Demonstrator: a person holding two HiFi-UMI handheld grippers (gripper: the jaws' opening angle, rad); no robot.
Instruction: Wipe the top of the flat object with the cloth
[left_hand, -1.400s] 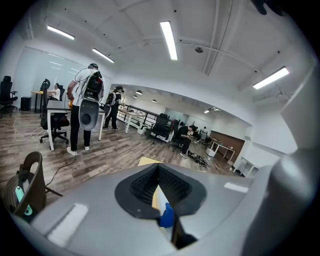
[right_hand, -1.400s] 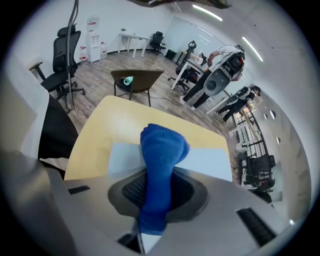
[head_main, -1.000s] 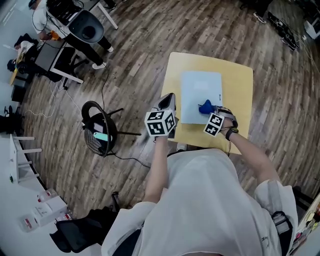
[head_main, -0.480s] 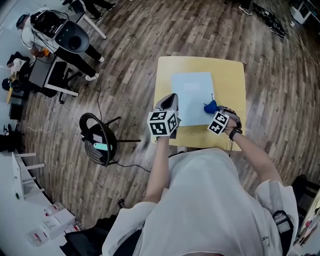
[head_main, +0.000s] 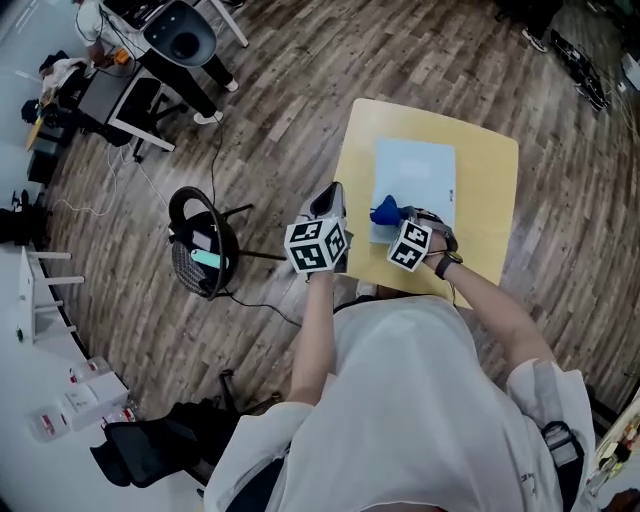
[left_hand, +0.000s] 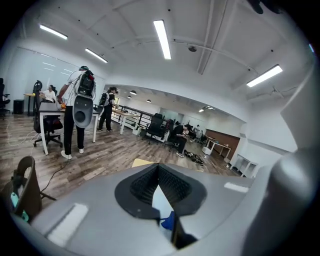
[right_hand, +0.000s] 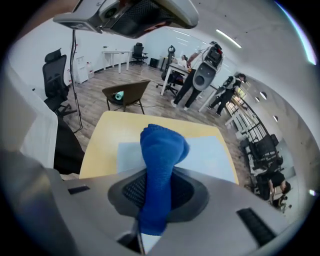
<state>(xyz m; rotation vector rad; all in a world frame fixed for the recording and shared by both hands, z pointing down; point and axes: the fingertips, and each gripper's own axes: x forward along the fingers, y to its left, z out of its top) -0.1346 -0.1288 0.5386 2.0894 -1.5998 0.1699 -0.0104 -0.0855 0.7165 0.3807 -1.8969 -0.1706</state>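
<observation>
A pale blue flat sheet (head_main: 418, 180) lies on a small yellow table (head_main: 490, 200). My right gripper (head_main: 394, 224) is shut on a bunched blue cloth (head_main: 385, 211), which rests at the sheet's near left corner. In the right gripper view the cloth (right_hand: 162, 147) stands up out of the gripper (right_hand: 156, 186), with the sheet (right_hand: 207, 155) and table (right_hand: 107, 132) beyond it. My left gripper (head_main: 333, 194) hovers just off the table's left edge, jaws closed on nothing. In the left gripper view (left_hand: 159, 174) only a sliver of sheet and cloth shows between the pads.
A round black chair (head_main: 200, 245) stands on the wooden floor left of the table. An office chair (head_main: 182, 40) and desks are at the far left. People (left_hand: 76, 112) stand at desks in the distance.
My right gripper has dragged the cloth from the sheet's right edge across to its left near corner. The left gripper has stayed beside the table's left edge.
</observation>
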